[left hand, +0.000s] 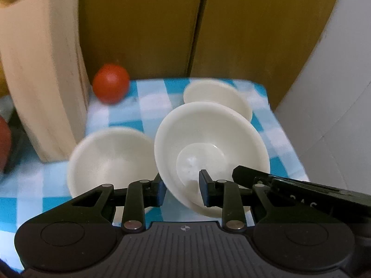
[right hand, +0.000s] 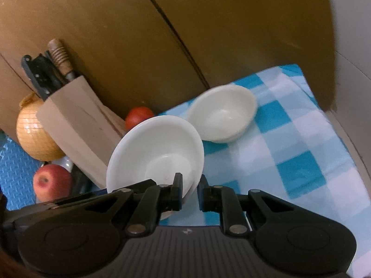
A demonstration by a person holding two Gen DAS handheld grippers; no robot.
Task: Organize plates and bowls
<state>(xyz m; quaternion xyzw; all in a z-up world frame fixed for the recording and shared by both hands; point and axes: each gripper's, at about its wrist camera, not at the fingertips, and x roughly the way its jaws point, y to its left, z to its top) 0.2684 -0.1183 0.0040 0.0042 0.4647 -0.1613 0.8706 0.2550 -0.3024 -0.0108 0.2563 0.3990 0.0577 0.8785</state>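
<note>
Both hand-held grippers, left point(left hand: 183, 188) and right point(right hand: 190, 191), clamped on tilted bowl point(left hand: 208, 143); knife block point(left hand: 44, 88), tomato point(left hand: 110, 83) beside.

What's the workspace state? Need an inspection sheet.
Surface: blue-and-white checked cloth, lying flat.
Job's things: three white bowls. The tilted bowl is tipped on edge between both grippers, the near bowl is upright by the block, and the far bowl is upright at the back.
Clutter: tomato, knife block, onion, apple.
Grippers: the left gripper and right gripper each straddle the tilted bowl's rim; whether they are clamped is unclear.
Cables: nothing seen.
Surroundings: cardboard behind, white panel to the right, blue mat under the fruit.
</note>
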